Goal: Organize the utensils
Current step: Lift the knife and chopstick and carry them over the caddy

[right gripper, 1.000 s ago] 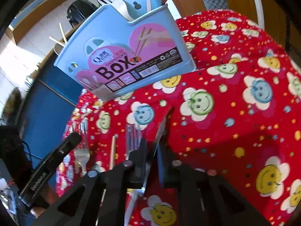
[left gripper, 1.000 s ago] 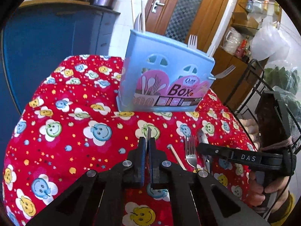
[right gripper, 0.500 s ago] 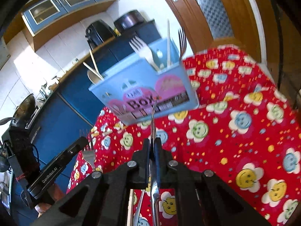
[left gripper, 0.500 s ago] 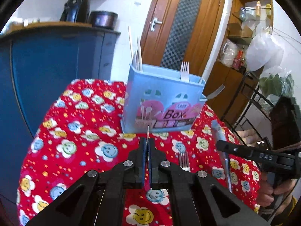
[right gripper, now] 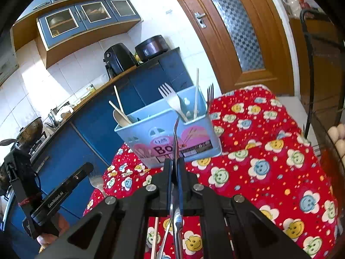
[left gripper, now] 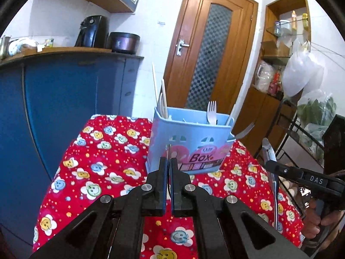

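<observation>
The metal utensil [right gripper: 176, 142] in the right tool [right gripper: 175, 168] is thin, stiff and slick; it is pinched partway along its handle, handle tip rising toward the blue utensil box [right gripper: 172, 138], heavier end hanging below the jaws. I'd judge that off-centre hold could let it pivot or slide, so a grip nearer its middle would be safer. Its long axis runs along the tool's fingers, tilted up at the box's front wall. The left tool [left gripper: 168, 170] is likewise closed on something flat and thin, edge-on, a sliver [left gripper: 169, 151] pointing at the same box; I cannot tell what kind of utensil it is. Both are held in the air short of the box. Inside the box stand pale forks [right gripper: 172, 101] and chopsticks [right gripper: 196, 92], leaning. Nearer than the box, more cutlery [right gripper: 163, 237] lies on the red smiley-patterned cloth [right gripper: 269, 172] covering the counter, below the right tool
</observation>
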Available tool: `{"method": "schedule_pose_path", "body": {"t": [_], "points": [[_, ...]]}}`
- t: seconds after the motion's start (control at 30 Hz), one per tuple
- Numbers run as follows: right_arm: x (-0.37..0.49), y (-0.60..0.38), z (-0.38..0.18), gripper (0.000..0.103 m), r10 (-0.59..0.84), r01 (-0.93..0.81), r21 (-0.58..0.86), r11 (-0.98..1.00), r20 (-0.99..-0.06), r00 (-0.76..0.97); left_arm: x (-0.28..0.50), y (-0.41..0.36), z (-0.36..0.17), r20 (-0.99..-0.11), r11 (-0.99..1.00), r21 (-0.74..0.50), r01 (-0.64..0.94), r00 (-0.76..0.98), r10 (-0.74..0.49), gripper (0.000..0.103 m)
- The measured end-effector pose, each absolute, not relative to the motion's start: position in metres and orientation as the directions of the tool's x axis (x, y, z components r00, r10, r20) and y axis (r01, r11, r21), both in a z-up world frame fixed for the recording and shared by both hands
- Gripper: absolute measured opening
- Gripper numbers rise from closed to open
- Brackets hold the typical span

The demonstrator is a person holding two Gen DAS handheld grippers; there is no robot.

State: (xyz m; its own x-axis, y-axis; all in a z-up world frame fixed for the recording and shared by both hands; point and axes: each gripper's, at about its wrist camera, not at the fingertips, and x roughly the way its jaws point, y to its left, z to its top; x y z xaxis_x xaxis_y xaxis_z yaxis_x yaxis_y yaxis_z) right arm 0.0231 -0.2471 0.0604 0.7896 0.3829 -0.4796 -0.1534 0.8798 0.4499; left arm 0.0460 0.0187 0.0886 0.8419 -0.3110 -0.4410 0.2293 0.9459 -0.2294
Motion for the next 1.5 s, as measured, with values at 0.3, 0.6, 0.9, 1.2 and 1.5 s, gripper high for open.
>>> {"method": "schedule_pose_path", "body": {"t": [0.3, 0.6, 0.9, 1.2, 1.5], "points": [[0.022, -0.251, 0.079, 0.006, 0.360, -0.161, 0.427, 0.890, -0.440, 0.823, 0.049, 0.019, 0.115, -0.377, 0.950, -0.214, 0.229, 0.877, -0.296, 0.002], [0.027, -0.255, 0.091, 0.006, 0.345, -0.163, 0.407, 0.898, -0.426, 0.836, 0.057, 0.019, 0.145, -0.321, 0.961, -0.172, 0.217, 0.910, -0.263, 0.002], [0.036, -0.255, 0.110, 0.006, 0.343, -0.184, 0.385, 0.904, -0.399, 0.851, 0.071, 0.018, 0.174, -0.264, 0.971, -0.146, 0.190, 0.938, -0.223, 0.002], [0.046, -0.255, 0.117, 0.006, 0.344, -0.190, 0.383, 0.904, -0.390, 0.854, 0.086, 0.016, 0.203, -0.205, 0.976, -0.135, 0.170, 0.959, -0.196, 0.002], [0.059, -0.258, 0.122, 0.006, 0.339, -0.188, 0.378, 0.906, -0.387, 0.857, 0.102, 0.013, 0.228, -0.152, 0.980, -0.117, 0.160, 0.972, -0.177, 0.002]]}}
